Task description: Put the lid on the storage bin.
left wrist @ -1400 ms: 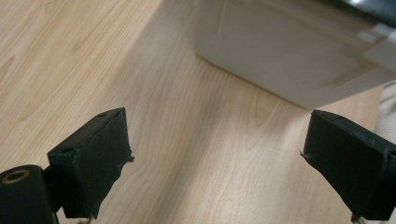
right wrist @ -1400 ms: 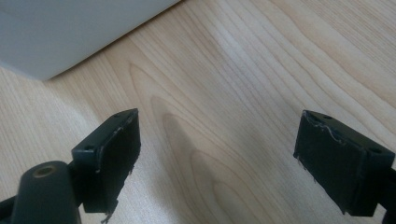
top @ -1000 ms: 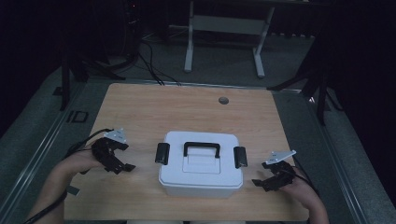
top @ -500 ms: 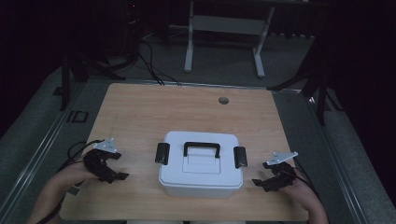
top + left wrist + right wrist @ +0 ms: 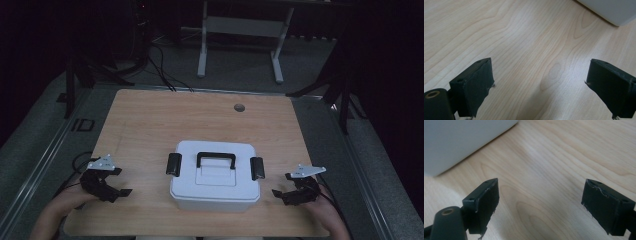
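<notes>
A white lidded box (image 5: pixel 215 177) with a black top handle (image 5: pixel 216 159) and black side latches stands near the front middle of the wooden table (image 5: pixel 150 125). My left gripper (image 5: pixel 119 189) rests low at the table's front left, well apart from the box, open with bare wood between its jaws (image 5: pixel 539 82). A corner of the box (image 5: pixel 609 10) appears at the top right of the left gripper view. My right gripper (image 5: pixel 280 194) sits just right of the box, open and holding nothing (image 5: pixel 540 202). The box's white wall (image 5: pixel 461 142) stands close at the upper left of the right gripper view.
A small round hole (image 5: pixel 239 107) marks the table's far side. Cables trail off the left edge by my left hand (image 5: pixel 75 165). Beyond the table stand a pale metal frame (image 5: pixel 240 30) and dark tripod legs (image 5: pixel 345 95) on grey floor.
My left gripper has drawn back toward the front-left corner, away from the box. The right gripper and the box stay where they were.
</notes>
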A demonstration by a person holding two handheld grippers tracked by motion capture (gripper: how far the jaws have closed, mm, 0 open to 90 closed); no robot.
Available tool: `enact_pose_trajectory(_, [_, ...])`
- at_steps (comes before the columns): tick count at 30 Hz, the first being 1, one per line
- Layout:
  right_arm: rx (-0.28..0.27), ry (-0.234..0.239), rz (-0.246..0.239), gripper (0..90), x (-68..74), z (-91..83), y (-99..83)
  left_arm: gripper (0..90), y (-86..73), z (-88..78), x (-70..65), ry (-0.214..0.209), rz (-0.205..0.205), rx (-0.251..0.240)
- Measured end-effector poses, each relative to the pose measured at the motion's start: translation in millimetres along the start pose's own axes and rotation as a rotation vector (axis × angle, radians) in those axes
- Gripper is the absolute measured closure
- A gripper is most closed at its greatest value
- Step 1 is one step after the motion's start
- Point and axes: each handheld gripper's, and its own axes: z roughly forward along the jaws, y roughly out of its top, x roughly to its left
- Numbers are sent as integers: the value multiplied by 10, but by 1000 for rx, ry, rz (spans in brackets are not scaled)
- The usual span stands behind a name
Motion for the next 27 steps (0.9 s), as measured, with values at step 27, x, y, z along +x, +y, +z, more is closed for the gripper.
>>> enact_pose_trajectory(27, [-214, -269, 245, 129, -139, -15, -173, 58, -261, -101, -69, 273, -142, -217])
